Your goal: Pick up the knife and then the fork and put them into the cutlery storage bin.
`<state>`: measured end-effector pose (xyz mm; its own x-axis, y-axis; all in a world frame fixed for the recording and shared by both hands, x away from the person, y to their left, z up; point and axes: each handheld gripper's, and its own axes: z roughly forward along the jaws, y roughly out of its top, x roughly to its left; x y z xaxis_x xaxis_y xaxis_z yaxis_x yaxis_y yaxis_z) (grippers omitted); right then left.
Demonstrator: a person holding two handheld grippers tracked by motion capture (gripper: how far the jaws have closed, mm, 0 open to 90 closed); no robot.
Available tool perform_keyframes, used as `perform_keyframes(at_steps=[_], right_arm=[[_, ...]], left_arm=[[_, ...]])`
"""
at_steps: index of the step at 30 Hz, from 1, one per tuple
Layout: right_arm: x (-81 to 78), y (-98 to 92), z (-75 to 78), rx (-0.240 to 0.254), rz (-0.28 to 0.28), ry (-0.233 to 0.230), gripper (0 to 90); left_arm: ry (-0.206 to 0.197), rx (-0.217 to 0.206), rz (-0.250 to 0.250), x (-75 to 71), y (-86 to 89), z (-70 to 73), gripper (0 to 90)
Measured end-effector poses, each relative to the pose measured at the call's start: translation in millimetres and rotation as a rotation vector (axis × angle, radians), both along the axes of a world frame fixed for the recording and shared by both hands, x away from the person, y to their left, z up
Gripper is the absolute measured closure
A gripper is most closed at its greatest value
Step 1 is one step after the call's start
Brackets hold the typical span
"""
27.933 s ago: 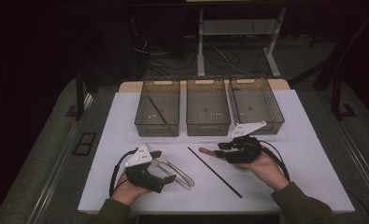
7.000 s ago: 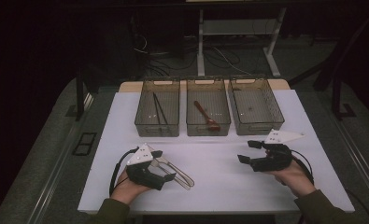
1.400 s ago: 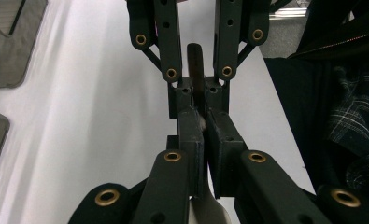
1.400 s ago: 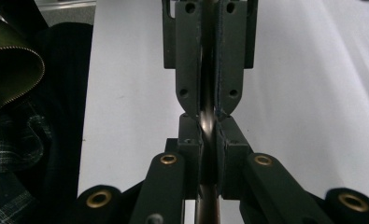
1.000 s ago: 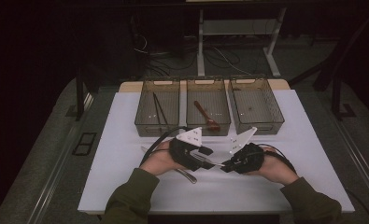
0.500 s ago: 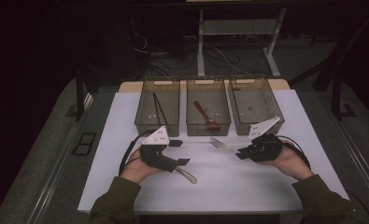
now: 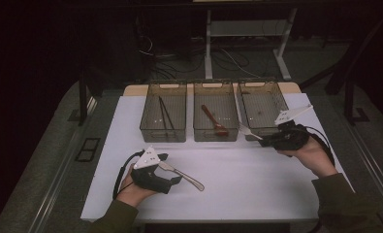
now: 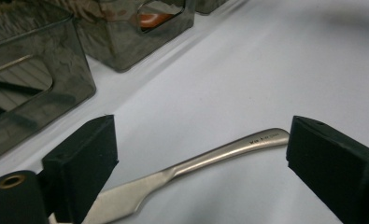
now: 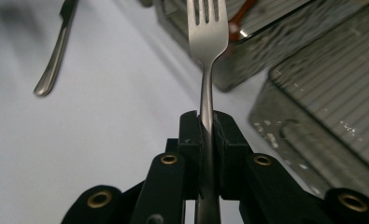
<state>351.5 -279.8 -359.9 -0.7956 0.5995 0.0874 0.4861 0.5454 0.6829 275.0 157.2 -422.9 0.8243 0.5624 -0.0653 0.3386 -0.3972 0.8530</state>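
While the person's two hands rest at the near half of the white table, the views read as follows.

High view, bins: three clear bins stand side by side at the far edge, namely the left bin, the middle bin and the right bin.
High view, contents: two dark sticks lie in the left bin, a reddish spoon in the middle one.
High view, left gripper: it lies low on the table by the butter knife, which rests flat on the white top.
High view, right gripper: it holds a fork just in front of the right bin, tines pointing toward the middle bin.

Left gripper view, jaws: spread wide apart, one on each side of the knife, touching neither end.
Left gripper view, background: the bin walls stand beyond.

Right gripper view, jaws: pressed together, pinching the fork's handle, tines up and away.
Right gripper view, background: the knife lies far off at upper left; bins sit at right.
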Motion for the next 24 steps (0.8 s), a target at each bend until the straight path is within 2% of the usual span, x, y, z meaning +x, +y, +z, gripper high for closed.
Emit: perform_keyframes(at_steps=[3,6,10,14,17,24], right_arm=[[9.2,-4.7,7.6,0.009,-0.042,-0.008,81.8],[20.1,-8.7,14.5,0.011,-0.076,-0.014,81.8],[35.0,-13.2,20.7,0.021,-0.129,-0.017,81.8],[48.4,-16.1,22.6,0.008,-0.175,-0.025,81.7],[57.9,-19.9,24.5,0.005,-0.227,-0.015,81.8],[82.8,-30.7,20.8,0.007,-0.295,0.006,81.7]], left_arm=[[0.006,0.005,0.013,-2.0,0.9,-2.4,0.0],[0.017,-0.003,0.014,-2.5,1.0,-3.8,0.0],[0.019,0.013,0.002,-3.1,-0.9,-4.7,0.0],[0.022,0.013,-0.005,-3.3,-1.7,-5.7,0.0],[0.024,0.017,-0.02,-3.5,-2.7,-6.6,0.0],[0.017,0.014,-0.022,-3.6,-3.3,-6.9,0.0]])
